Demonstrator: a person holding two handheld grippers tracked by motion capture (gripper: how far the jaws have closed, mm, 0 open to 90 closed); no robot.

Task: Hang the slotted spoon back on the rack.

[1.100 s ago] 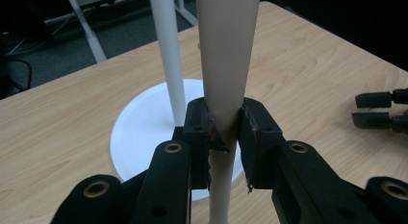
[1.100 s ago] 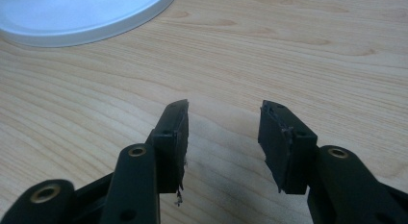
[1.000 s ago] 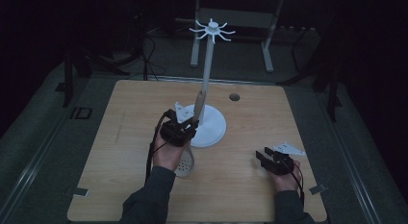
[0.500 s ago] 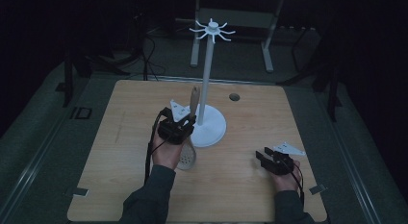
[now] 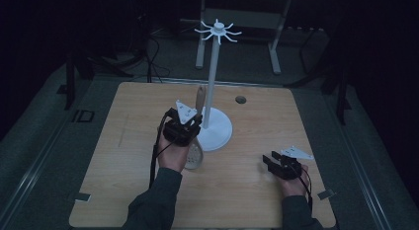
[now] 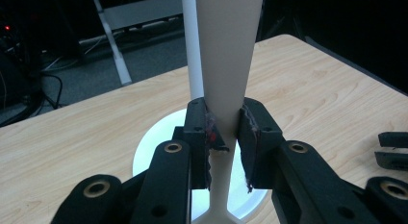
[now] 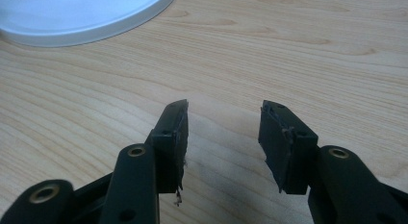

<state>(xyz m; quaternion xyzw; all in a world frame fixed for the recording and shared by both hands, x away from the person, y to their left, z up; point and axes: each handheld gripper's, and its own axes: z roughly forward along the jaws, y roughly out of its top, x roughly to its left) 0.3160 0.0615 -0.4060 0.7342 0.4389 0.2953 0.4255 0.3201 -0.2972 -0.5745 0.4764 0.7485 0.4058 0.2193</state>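
Left gripper [image 5: 190,122] fingers clamp a wooden spatula [image 6: 226,65] by its narrow neck, handle upright, near the surface's centre beside the white stand [image 5: 213,82]. Right gripper [image 7: 223,137] fingers open, empty, near the right front corner

Left gripper [image 5: 190,122], at table centre, points toward twelve o'clock, jaws clamped. Right gripper [image 5: 271,162], at four o'clock, rests with jaws apart.

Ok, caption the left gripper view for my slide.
Left gripper clamps a pale spatula before the white stand.
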